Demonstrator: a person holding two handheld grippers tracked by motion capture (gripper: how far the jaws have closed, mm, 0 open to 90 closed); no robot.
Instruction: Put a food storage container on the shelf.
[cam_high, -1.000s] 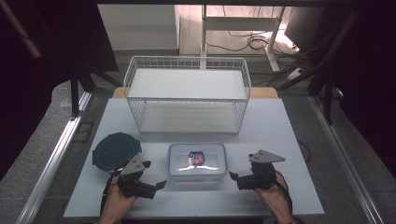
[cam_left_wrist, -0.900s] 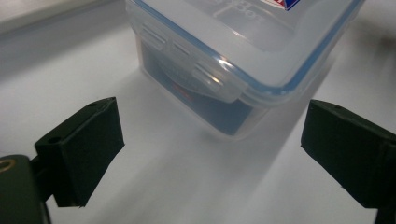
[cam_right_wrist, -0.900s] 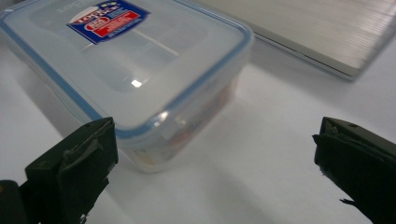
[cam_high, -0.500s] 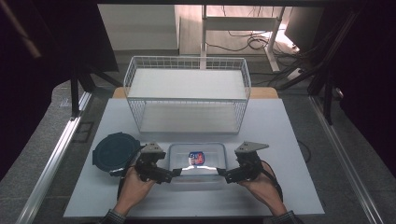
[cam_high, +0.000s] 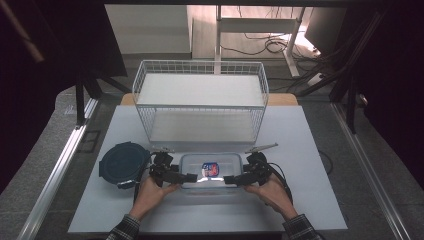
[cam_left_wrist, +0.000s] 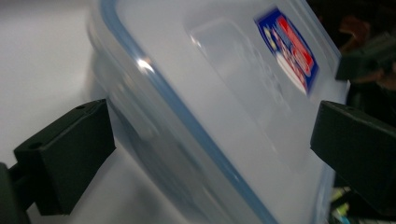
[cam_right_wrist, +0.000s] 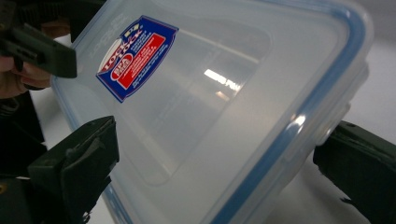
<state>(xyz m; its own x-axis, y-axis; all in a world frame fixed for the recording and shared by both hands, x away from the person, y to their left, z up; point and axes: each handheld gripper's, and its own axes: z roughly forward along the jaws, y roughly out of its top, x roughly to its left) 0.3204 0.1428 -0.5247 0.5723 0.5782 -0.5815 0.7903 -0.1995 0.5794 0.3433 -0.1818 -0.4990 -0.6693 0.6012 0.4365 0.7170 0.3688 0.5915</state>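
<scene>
- A clear plastic box (cam_high: 211, 171) with a blue-rimmed lid sat on the white table (cam_high: 310, 200), close to the person's edge.
- A red and blue sticker (cam_high: 210, 168) was on top of the lid.
- The left gripper (cam_high: 192, 177) was at the left end of the box, held in the person's left hand (cam_high: 150, 192).
- In the left gripper view, its two black jaws stood wide apart, with the box (cam_left_wrist: 224, 116) between them. One jaw was low by the side wall and the other was up over the lid. I could not tell if they touched the box.
- The right gripper (cam_high: 229, 180) was at the right end of the box, held in the right hand (cam_high: 272, 192).
- In the right gripper view, its jaws were spread too, one on each side of the box (cam_right_wrist: 224, 107). The corner of the lid sat between them.
- The same view showed the sticker (cam_right_wrist: 136, 56) and, farther off, a jaw of the other gripper at the top left.
- A round dark blue lid (cam_high: 122, 162) lay flat on the table, just left of the left gripper.
- A white wire basket (cam_high: 200, 67) stood behind the box, farther up the table.
- The person's checked sleeves (cam_high: 125, 232) came in from the bottom edge.
</scene>
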